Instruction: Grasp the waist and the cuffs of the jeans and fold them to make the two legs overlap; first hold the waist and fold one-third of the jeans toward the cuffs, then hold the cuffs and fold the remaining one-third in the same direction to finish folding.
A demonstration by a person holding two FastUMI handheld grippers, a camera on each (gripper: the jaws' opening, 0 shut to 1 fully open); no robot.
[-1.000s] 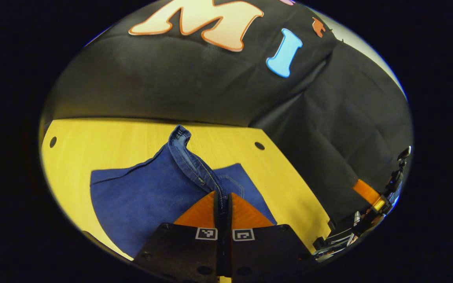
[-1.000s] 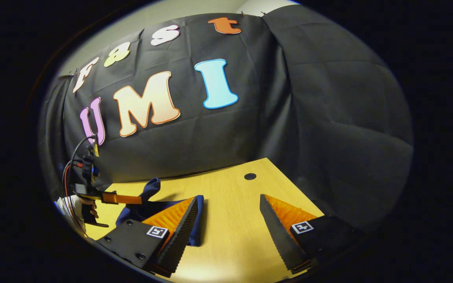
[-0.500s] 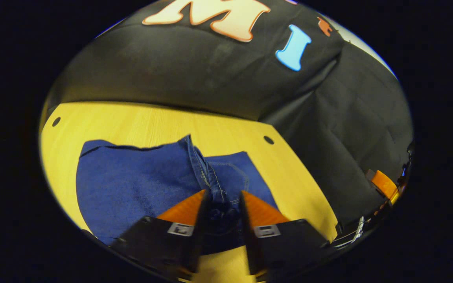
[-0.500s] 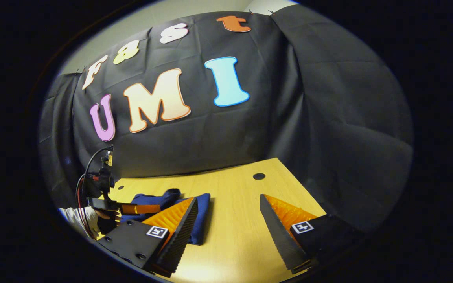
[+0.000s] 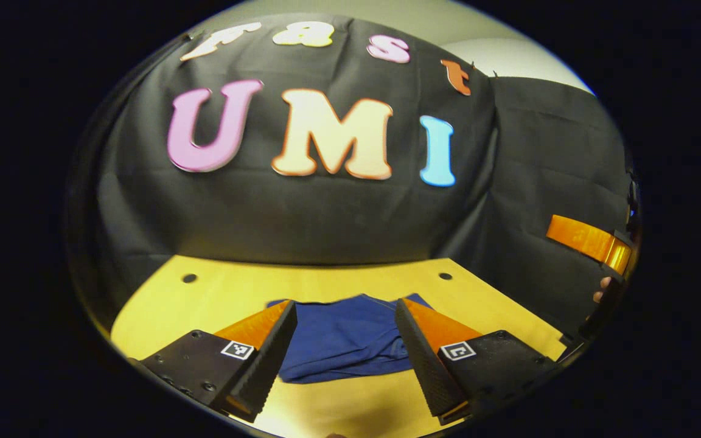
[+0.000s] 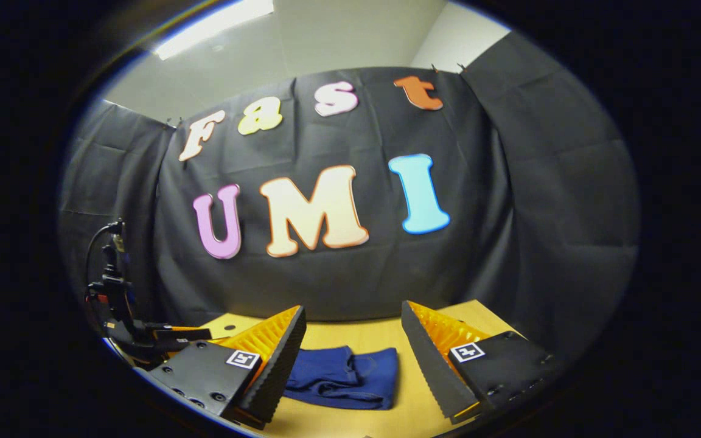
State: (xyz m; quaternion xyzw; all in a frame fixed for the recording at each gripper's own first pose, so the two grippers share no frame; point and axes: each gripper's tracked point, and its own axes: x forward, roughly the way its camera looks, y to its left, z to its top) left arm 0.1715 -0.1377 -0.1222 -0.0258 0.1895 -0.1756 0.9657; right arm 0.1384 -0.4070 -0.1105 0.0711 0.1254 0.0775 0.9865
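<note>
Jaws of left gripper (image 5: 344,350) and right gripper (image 6: 350,365) spread wide, nothing gripped; folded jeans (image 5: 344,340) seen beyond each gap, mid-table (image 5: 204,298).

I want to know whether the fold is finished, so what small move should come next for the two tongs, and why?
Probably just draw both tongs back and stop. The jeans lie as a compact folded bundle on the table, and the left tongs and right tongs stand open with nothing between their fingers, so no fold looks left to do.
</note>
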